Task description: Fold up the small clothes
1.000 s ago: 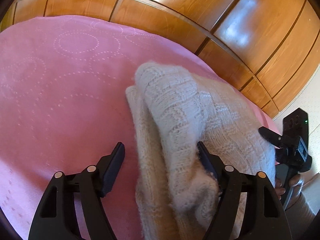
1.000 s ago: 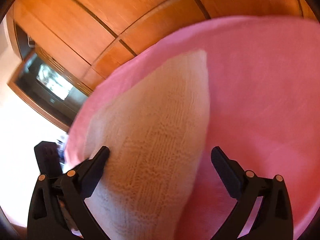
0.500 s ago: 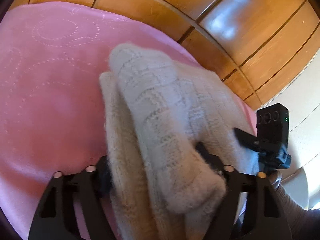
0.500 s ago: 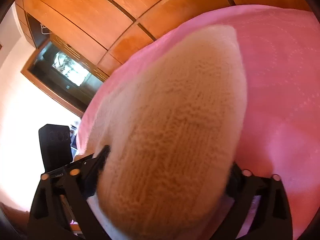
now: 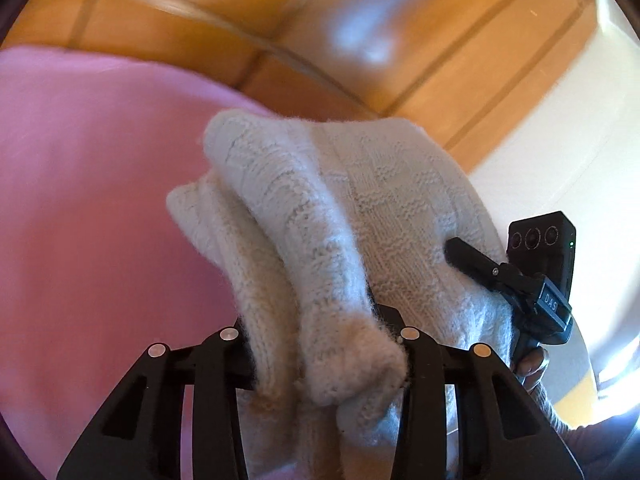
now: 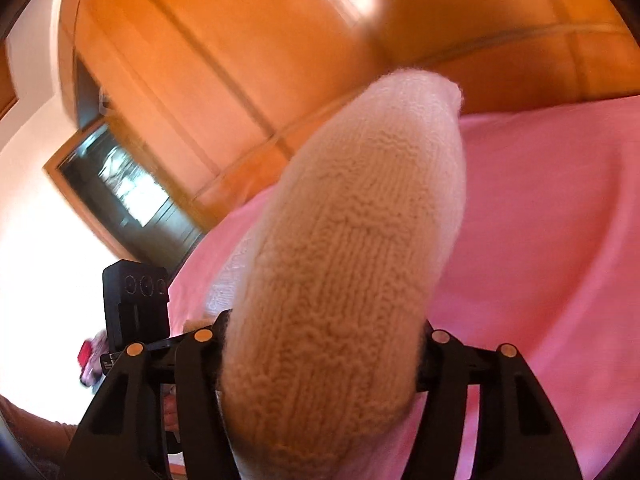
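A cream-white knitted woollen garment (image 5: 360,216) is being held up over a pink bedspread with a faint dotted pattern (image 5: 88,208), and it is being gripped from both ends. In the left wrist view, the black two-finger left gripper (image 5: 320,344) is being closed on a bunched, fluffy edge of the knit; the wool is filling the whole gap between the jaws, the pads are being pressed into it on both sides, and one rolled fold is hanging over the fingers toward 6 o'clock. From there the garment is being stretched away toward 12 o'clock, and its far rounded corner is seen against the glossy orange-brown wooden wardrobe panels (image 5: 304,16). At 3 o'clock of this view the black right gripper (image 5: 464,252) is seen with one finger laid on the knit, and a small part of the person's hand (image 5: 532,364) is visible under it. In the right wrist view, the right gripper (image 6: 320,348) is also being closed, and a thick roll of the same garment (image 6: 352,248) is being pinched between its jaws; the roll is rising toward 12 o'clock and covers the middle of the picture. The bedspread (image 6: 540,220) is lying at 3 o'clock. At 9 o'clock the body of the left gripper (image 6: 136,304) is visible, and behind it a dark wooden-framed opening (image 6: 120,188) is blurred.
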`<state>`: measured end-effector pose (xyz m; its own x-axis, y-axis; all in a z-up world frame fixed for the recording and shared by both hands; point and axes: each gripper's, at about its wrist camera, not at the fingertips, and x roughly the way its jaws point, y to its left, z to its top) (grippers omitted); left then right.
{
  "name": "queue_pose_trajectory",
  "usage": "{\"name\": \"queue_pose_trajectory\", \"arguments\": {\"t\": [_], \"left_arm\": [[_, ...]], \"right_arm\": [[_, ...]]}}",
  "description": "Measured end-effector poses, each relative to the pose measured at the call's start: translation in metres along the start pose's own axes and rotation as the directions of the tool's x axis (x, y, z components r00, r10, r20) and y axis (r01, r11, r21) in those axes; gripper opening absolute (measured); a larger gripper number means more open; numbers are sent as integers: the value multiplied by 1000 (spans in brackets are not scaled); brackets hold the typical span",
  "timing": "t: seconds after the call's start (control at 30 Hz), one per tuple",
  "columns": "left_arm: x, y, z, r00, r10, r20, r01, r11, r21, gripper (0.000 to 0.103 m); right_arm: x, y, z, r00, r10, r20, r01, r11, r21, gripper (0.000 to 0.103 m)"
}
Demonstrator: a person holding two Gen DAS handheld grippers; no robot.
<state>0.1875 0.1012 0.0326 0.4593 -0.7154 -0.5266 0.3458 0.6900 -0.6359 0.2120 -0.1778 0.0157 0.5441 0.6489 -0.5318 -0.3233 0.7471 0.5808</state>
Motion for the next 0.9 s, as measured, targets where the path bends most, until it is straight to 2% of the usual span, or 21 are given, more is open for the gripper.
{"name": "queue_pose_trajectory", "arguments": {"t": [0.1, 0.17, 0.23, 0.27, 0.33, 0.37, 0.4, 0.43, 0.47, 0.53, 0.57, 0.67, 0.7, 0.8, 0.83, 0.87, 0.9], "left_arm": [[54, -48, 23, 997, -63, -37, 66, 994, 85, 37], [87, -71, 32, 995, -75, -71, 83, 988, 128, 37], [131, -95, 39, 991, -59, -120, 80, 981, 175, 37], [149, -104, 38, 989, -34, -142, 63, 977, 203, 38], [198, -119, 30, 974, 72, -214, -11, 962, 272, 38], [221, -123, 23, 958, 146, -246, -60, 943, 326, 41], [244, -126, 11, 942, 232, -242, -125, 913, 389, 50], [249, -129, 5, 948, 249, -198, -146, 892, 427, 52], [249, -132, 4, 948, 262, -182, -160, 884, 439, 54], [242, -131, 6, 945, 262, -193, -166, 899, 406, 55], [236, -134, 8, 943, 283, -175, -191, 891, 412, 56], [214, -145, 0, 936, 339, -91, -264, 851, 454, 56], [204, -151, -3, 934, 356, -37, -301, 837, 456, 57], [182, -152, -10, 927, 373, 36, -350, 827, 441, 57], [181, -152, -14, 920, 390, 44, -368, 818, 442, 57], [188, -153, -16, 910, 413, 45, -388, 806, 447, 57], [203, -149, -13, 890, 453, 40, -420, 784, 457, 57]], "right_arm": [[-46, -29, 10, 994, -81, 77, 79, 997, 26, 59], [-76, -58, 16, 979, -168, 116, 159, 984, 78, 61], [-91, -86, 13, 964, -238, 118, 223, 966, 129, 64], [-95, -100, 9, 952, -286, 111, 268, 951, 153, 67], [-93, -141, -5, 910, -411, 45, 395, 896, 204, 71], [-88, -155, -12, 886, -463, 4, 452, 867, 212, 72], [-79, -174, -26, 852, -522, -50, 519, 825, 223, 79], [-80, -180, -33, 861, -509, -22, 498, 830, 251, 85], [-85, -185, -38, 873, -488, 13, 464, 837, 289, 88], [-91, -185, -42, 873, -487, 27, 452, 830, 326, 93], [-94, -182, -41, 865, -500, 38, 463, 826, 322, 93], [-113, -155, -36, 789, -607, 95, 572, 782, 250, 92], [-120, -144, -34, 764, -632, 128, 598, 769, 224, 87], [-131, -110, -26, 734, -651, 194, 629, 759, 167, 66], [-125, -98, -25, 728, -654, 207, 638, 756, 147, 57], [-122, -90, -25, 725, -654, 216, 644, 755, 124, 53], [-117, -85, -27, 729, -652, 209, 645, 756, 109, 51]]}}
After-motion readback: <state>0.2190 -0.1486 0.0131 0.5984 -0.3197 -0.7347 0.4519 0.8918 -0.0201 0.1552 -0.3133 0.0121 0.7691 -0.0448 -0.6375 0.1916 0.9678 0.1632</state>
